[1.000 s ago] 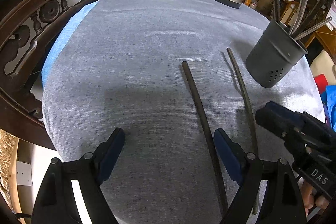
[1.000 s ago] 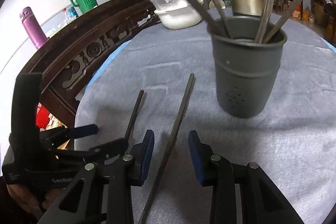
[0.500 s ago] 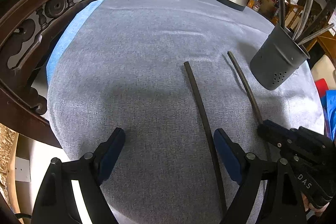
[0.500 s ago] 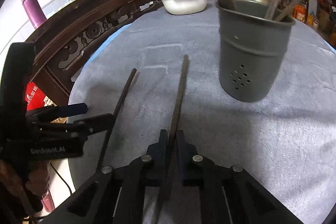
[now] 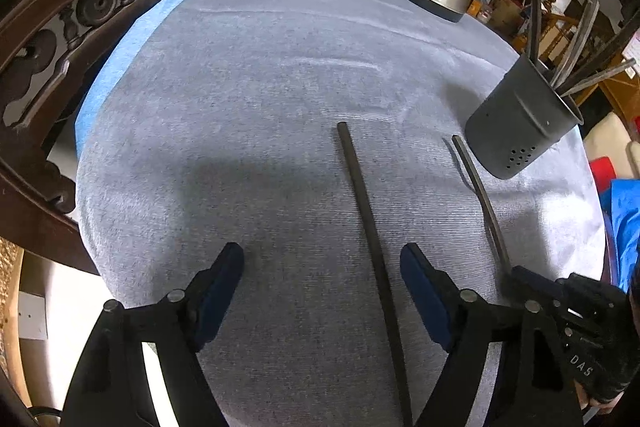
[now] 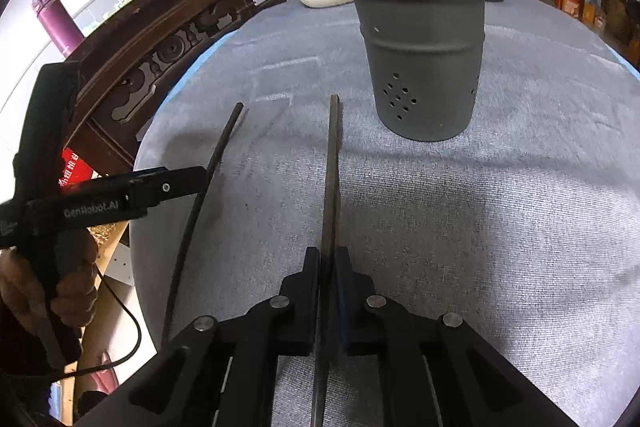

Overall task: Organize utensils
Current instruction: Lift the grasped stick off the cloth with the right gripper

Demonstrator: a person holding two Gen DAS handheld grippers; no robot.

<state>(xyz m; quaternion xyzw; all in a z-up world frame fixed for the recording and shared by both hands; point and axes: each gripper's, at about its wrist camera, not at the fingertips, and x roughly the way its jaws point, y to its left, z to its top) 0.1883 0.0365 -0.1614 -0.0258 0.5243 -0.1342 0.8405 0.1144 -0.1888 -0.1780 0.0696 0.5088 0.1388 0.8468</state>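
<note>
Our right tongs clench one chopstick; left tongs gape over the other; several already fill the holder ahead.

Black left gripper, blue pads, silver screws, "GenRobot.AI" lettering

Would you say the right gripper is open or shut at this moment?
Shut: the right gripper has its pads pressed against a dark chopstick on both sides.
</note>
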